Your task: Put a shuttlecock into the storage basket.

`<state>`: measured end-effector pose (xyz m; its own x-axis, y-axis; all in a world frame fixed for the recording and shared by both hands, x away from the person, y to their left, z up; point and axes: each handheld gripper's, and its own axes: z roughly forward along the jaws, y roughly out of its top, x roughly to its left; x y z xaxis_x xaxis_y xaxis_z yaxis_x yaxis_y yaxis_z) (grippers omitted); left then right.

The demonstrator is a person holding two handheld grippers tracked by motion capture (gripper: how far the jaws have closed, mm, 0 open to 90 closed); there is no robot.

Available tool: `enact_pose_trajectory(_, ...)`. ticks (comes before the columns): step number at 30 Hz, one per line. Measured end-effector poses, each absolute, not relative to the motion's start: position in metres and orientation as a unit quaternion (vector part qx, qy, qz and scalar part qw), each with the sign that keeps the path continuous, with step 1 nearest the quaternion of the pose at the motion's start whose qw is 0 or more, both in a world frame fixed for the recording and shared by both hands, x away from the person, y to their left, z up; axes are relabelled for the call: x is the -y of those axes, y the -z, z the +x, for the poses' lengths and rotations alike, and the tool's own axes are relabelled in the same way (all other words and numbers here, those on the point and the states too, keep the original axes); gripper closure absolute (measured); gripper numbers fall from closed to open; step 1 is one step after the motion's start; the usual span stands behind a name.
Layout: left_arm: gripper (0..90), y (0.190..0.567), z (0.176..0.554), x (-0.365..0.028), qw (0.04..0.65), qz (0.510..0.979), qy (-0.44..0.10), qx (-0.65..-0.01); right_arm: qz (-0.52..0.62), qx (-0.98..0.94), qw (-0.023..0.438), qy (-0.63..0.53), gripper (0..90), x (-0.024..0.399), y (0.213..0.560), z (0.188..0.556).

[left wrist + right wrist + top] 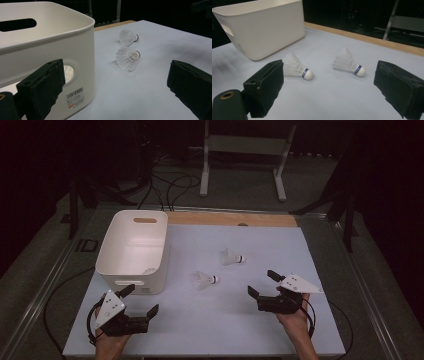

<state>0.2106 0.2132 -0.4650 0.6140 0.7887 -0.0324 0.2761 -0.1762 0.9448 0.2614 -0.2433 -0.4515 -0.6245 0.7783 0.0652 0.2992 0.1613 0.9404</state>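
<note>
1. Nearest us, at the bottom of the high view, we see the left hand-held gripper (140, 300) held in the person's left hand (107, 340) over the near left part of the bench (225, 330), jaws spread wide with nothing between them.
2. Level with it on the right, the right hand-held gripper (262, 282) sits in the right hand (295, 322), jaws likewise wide apart and empty, aimed toward the bench's middle.
3. Just beyond the left hand-held gripper stands a white plastic bin (134, 251), upright, with a slot handle in its far wall. In the left gripper view a barcode sticker (74, 97) shows low on its near wall, and through the near handle hole (70, 73) we make out white feathers of something inside; what exactly, we cannot tell.
4. Right of the bin, apart from it, the nearer shuttlecock (204, 280) lies on its side on the bench, cork pointing right.
5. A little farther and to the right lies the second shuttlecock (232, 257), also on its side with cork to the right, near the first but not touching.
6. Behind the light bench surface runs a wooden strip (232, 219), and beyond it a white metal frame (245, 150) stands on the floor.
</note>
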Motion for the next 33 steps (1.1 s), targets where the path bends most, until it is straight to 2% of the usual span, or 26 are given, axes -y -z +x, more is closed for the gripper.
enact_pose_trajectory(15,1.6,0.449,0.220,-0.196,0.502,0.749,-0.239,-0.360,0.383,-0.718,0.240,-0.529,9.2,0.255,0.458,0.258)
enact_pose_trajectory(33,1.6,0.441,0.237,-0.160,0.504,0.771,-0.223,-0.320,0.387,-0.709,0.243,-0.537,9.2,0.262,0.456,0.253)
